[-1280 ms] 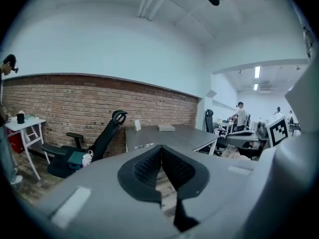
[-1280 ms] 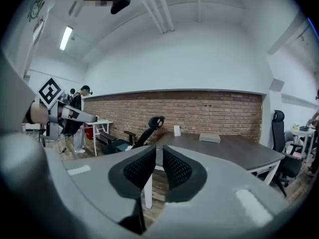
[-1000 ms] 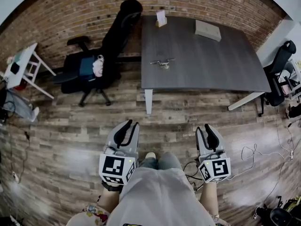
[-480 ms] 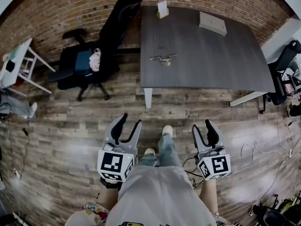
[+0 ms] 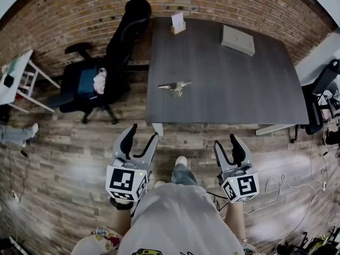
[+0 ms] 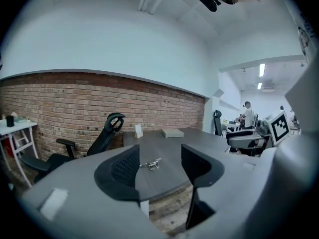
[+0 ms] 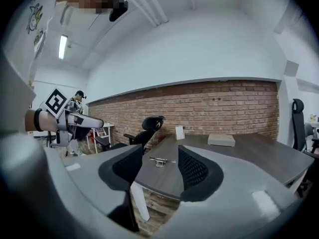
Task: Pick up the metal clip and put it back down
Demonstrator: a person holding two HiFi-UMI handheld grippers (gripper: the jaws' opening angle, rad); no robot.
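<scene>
While you stand on the plank floor (image 5: 69,158) short of the worktop (image 5: 239,89), both tongs hang in the air ahead of your waist, pointing toward it. The left tongs (image 5: 142,133) have just been opening; their jaws stand apart with nothing between the pads. The right tongs (image 5: 226,141) have likewise just been opening and grip nothing.

The metal clip (image 5: 174,87) lies flat on the dark worktop, near the front edge and toward the left side, well apart from both tongs. Along either pair of jaws you see it framed in the gap, but far beyond the tips.

Farther back on the worktop sit a flat pale box (image 5: 237,40) toward the right and a small upright card holder (image 5: 178,23) at the rear left edge, both well apart from the clip. The worktop's white leg (image 5: 158,129) stands at the front left corner, just beyond the left tongs.

A black office chair (image 5: 114,52) stands just beside the worktop's left side, with bundled cloth (image 5: 98,81) on its seat. A brick wall (image 5: 64,15) runs behind. A second dark chair (image 5: 321,78) stands at the right, cables (image 5: 281,187) trail over the floor on your right, and a white side table (image 5: 21,78) stands far left.
</scene>
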